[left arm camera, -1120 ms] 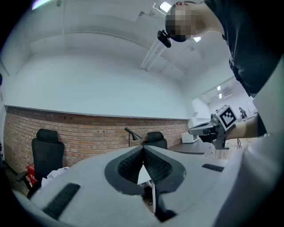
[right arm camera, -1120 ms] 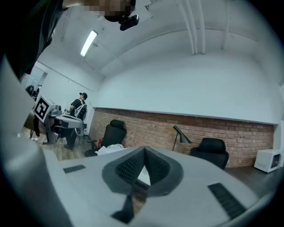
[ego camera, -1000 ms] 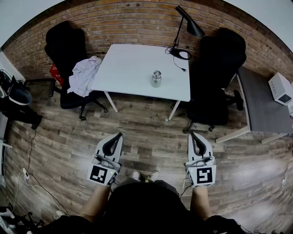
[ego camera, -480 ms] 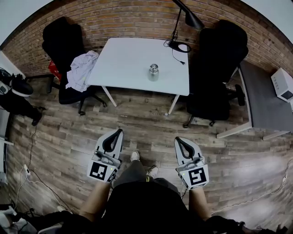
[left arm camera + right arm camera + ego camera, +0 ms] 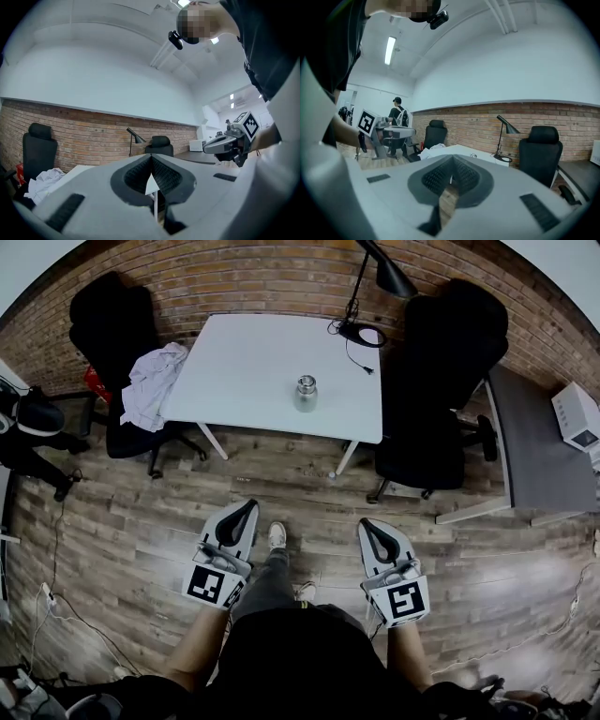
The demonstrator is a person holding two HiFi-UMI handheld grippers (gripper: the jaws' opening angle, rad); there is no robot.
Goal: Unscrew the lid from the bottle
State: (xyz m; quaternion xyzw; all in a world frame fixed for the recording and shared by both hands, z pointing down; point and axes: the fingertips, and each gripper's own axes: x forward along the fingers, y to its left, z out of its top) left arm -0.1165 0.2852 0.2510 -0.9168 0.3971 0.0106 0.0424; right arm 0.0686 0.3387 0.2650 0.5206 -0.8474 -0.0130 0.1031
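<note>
A small metal bottle (image 5: 306, 393) with a silvery lid stands upright in the middle of the white table (image 5: 244, 362), far ahead of me. My left gripper (image 5: 249, 504) and right gripper (image 5: 366, 523) hang over the wooden floor, well short of the table. Both are shut with nothing between the jaws. In the left gripper view the left gripper (image 5: 151, 157) has its jaws pressed together, and the bottle is hidden behind it. In the right gripper view the right gripper (image 5: 451, 160) is equally shut, and the bottle's lid (image 5: 473, 155) just peeks over the table (image 5: 461, 150).
Black office chairs stand left (image 5: 112, 324) and right (image 5: 445, 362) of the table, the left one with a pale cloth (image 5: 150, 385) on it. A black desk lamp (image 5: 375, 277) sits at the far right corner. A grey side table (image 5: 534, 456) holds a white appliance (image 5: 574, 416). Another person (image 5: 398, 117) stands far off.
The person has stepped forward, one shoe now out ahead between the grippers. The right gripper has shifted inward and both have sunk a little. Both stay shut.
</note>
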